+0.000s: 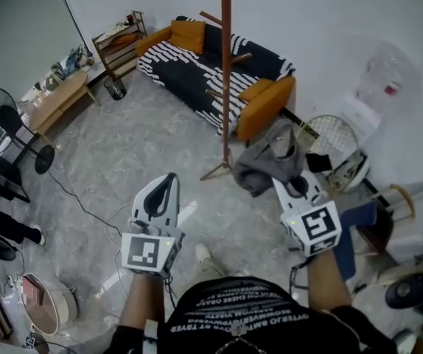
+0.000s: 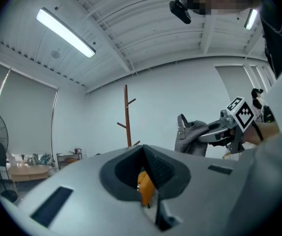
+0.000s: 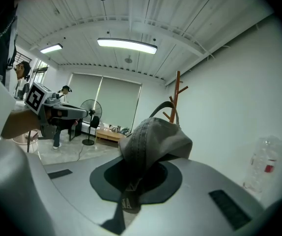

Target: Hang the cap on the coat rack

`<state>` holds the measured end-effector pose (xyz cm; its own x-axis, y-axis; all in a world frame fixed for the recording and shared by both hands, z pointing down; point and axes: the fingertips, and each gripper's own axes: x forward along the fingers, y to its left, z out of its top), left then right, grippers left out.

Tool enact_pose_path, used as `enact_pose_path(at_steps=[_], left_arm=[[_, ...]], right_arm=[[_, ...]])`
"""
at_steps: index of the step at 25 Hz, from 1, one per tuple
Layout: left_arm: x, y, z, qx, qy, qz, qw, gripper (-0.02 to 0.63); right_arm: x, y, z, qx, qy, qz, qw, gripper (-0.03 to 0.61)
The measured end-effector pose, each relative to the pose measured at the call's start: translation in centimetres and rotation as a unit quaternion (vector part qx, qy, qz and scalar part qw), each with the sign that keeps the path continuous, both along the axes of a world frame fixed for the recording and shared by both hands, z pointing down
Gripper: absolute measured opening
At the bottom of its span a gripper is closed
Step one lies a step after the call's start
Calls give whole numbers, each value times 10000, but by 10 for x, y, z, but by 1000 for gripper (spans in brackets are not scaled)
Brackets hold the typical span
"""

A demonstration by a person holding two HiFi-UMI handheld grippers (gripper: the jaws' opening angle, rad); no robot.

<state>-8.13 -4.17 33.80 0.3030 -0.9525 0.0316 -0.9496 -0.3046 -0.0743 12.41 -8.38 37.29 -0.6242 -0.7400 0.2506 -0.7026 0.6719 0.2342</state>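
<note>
A grey marbled floor (image 1: 123,161) fills the middle of the head view, with dark cables (image 1: 79,198) trailing across its lower left. At upper centre a black-and-white patterned sofa (image 1: 197,76) with orange cushions (image 1: 188,34) stands against the white wall (image 1: 329,13). Left of it are a wooden shelf (image 1: 119,46) and a low wooden table (image 1: 53,98); a black standing fan (image 1: 5,120) is at the left edge. Tube lights (image 2: 65,32) run along the white ribbed ceiling (image 2: 146,28). Pale blinds (image 3: 114,100) cover the far windows.

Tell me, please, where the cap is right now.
The cap is clamped in the right gripper, right of centre in the head view, just right of the base of the coat rack.
</note>
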Motion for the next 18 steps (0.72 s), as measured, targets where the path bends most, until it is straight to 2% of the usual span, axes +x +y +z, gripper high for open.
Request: enact_pose_path(at_steps=[18], left_arm=[[-19,-79,4,-58,-58,265,9996,3]], right_arm=[[-25,-65,7,-134,67,131,9998,18]])
